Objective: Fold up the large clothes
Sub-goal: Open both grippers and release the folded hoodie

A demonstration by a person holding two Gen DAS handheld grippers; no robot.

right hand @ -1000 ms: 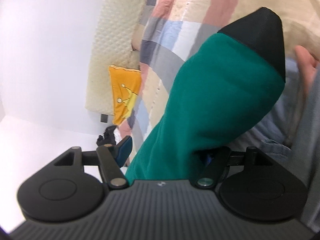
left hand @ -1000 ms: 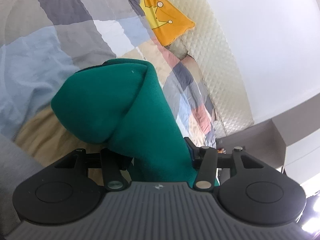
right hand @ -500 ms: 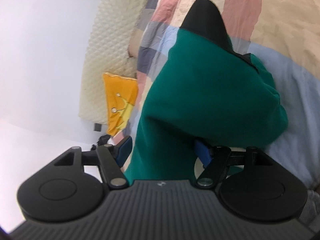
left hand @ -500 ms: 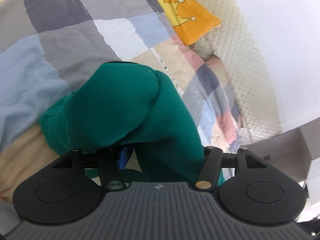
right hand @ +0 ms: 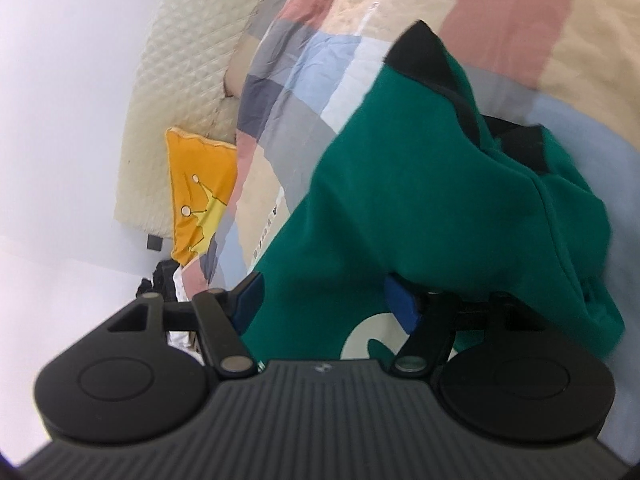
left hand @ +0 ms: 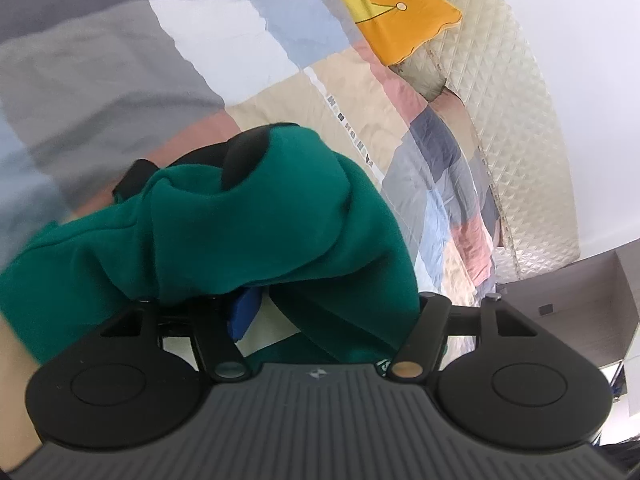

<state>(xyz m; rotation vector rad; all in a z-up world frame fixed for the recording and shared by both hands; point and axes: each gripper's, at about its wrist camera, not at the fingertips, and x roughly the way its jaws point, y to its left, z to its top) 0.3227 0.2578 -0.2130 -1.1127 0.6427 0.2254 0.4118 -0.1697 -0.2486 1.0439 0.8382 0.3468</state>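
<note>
Draping over both grippers, the green garment (left hand: 248, 232) hides most of what we want to see. In the left wrist view our left gripper (left hand: 328, 312) has only one blue pad (left hand: 244, 314) showing; the other finger is buried under cloth, and its jaws are opening with a fold of the garment lying between them. We cannot tell whether either pad presses on the fabric. In the right wrist view our right gripper (right hand: 328, 300) shows both blue pads (right hand: 402, 308), its jaws closing with a broad band of green cloth between them; contact is again masked. A pale printed mark (right hand: 360, 340) on the cloth is cut off by the gripper body. Black trim (right hand: 424, 54) peaks at the garment's far end, blurred. The garment hangs just above the patchwork quilt (left hand: 192, 68). Beyond it the quilt lies open up to the orange pillow (left hand: 396, 12) and the quilted cream headboard (left hand: 516, 120).
</note>
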